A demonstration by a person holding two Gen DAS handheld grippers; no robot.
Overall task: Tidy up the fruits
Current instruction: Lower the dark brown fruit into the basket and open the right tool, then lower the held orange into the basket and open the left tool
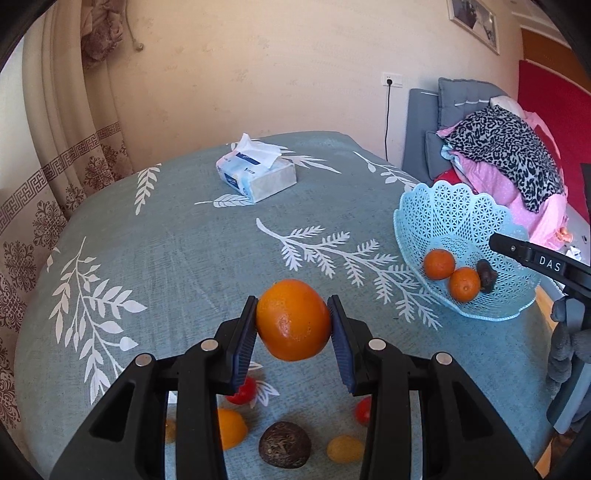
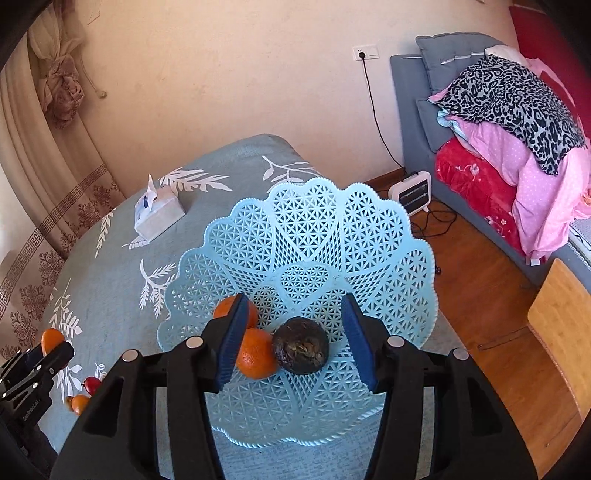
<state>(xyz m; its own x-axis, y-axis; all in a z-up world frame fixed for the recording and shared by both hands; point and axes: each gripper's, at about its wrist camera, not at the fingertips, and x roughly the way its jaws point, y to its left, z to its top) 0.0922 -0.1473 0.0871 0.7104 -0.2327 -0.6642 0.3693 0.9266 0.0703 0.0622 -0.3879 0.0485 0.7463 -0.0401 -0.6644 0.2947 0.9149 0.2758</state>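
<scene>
Left tongs (image 1: 292, 325) clamping round orange (image 1: 293, 319), lattice plastic basket (image 2: 369, 236)

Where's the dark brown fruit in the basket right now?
In the right wrist view, the dark brown fruit lies in the blue basket, touching the nearer tangerine, between the open right gripper fingers.

Walls: plain cream plaster (image 2: 221, 92), a white socket (image 2: 365, 52) with a black cord hanging down.
Floor: orange-brown wood boards (image 2: 480, 314).
Curtain: beige, patterned border, tied back at left (image 1: 55, 155).
Sofa: grey (image 2: 410, 110), piled with pink and leopard-print bedding (image 2: 509, 96).
Heater: small, white, on the floor (image 2: 412, 192).
Picture: framed, upper right wall (image 1: 474, 20).
</scene>
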